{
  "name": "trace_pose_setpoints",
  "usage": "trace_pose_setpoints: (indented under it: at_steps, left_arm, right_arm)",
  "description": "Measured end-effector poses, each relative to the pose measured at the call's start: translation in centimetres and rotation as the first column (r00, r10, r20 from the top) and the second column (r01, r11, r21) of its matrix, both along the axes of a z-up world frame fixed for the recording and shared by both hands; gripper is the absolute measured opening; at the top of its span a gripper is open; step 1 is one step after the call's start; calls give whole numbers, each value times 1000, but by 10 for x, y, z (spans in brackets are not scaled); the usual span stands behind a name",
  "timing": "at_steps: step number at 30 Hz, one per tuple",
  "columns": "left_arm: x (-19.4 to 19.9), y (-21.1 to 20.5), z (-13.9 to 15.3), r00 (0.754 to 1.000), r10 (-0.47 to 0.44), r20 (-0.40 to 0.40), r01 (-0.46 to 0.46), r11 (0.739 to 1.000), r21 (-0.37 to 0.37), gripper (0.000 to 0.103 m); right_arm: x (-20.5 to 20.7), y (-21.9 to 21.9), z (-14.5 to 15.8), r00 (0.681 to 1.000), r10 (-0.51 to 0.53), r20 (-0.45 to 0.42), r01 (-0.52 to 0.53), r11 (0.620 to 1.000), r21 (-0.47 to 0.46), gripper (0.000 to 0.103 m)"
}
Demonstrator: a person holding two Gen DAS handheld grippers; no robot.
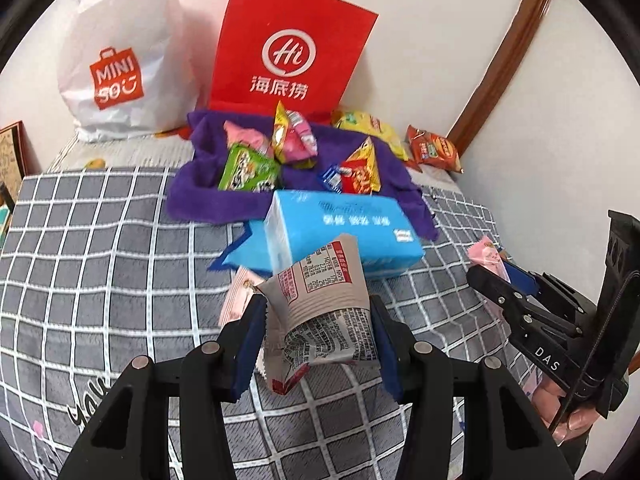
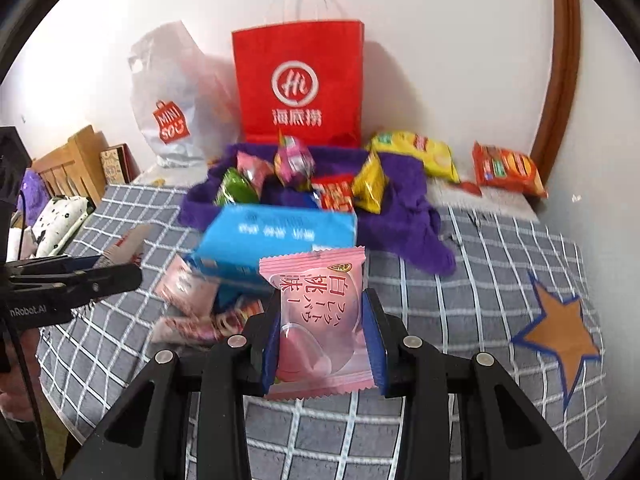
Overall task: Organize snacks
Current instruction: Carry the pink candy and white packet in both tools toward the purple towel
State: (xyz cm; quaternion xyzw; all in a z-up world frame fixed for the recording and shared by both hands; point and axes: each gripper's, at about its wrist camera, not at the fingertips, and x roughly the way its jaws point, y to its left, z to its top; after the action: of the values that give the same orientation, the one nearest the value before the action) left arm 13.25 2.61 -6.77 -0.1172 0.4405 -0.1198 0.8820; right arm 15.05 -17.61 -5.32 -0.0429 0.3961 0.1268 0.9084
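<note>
Snacks are split between two places, taking the blue tissue pack (image 2: 276,236) on the bed as landmark: most sit behind it, heaped on a purple towel (image 1: 208,196) that seems to serve as the gathering spot, while a few pink packets (image 2: 188,292) lie loose on the checked bedspread (image 1: 100,248) in front of it. Each tool carries one of these strays. The left gripper (image 1: 318,340) has its blue-padded fingers (image 1: 250,344) pressed on the sides of a grey-white packet (image 1: 320,304), which crumples and tilts between them, clear of the bedspread in front of the pack. The right gripper (image 2: 320,340) clamps a flat pink peach-flavour packet (image 2: 316,316) upright by its edges, likewise in front of the pack. Both probably head for the towel pile. Behind the towel stand a red paper bag (image 2: 298,80) and a white plastic bag (image 1: 120,60); two larger chip bags (image 2: 416,152) lie behind-right of the pack, off the towel.
</note>
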Motion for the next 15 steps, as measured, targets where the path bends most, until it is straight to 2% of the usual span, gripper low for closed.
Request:
trace_pose_setpoints:
  at_steps: [3,8,11,13,15]
  left_arm:
    - [3,-1,4,1000,-8,11,8,1000,-7,48]
    - [8,-1,1,999,-34,16,34,999,-39,48]
    - [16,-2,2,999,-38,3,39,999,-39,48]
    - [24,-4,5,999,-29,-13,29,999,-22,48]
    - [28,-8,9,998,-59,9,59,998,-11,48]
  right_arm:
    - [7,5,5,1000,12,6,-12,1000,9,37]
    - [25,11,9,999,33,-36,-31,998,59,36]
    - [28,13,13,1000,31,-6,-30,999,31,36]
    - [31,9,15,999,35,-4,-35,998,50,36]
    - [36,2,17,999,38,4,-38,996,85,36]
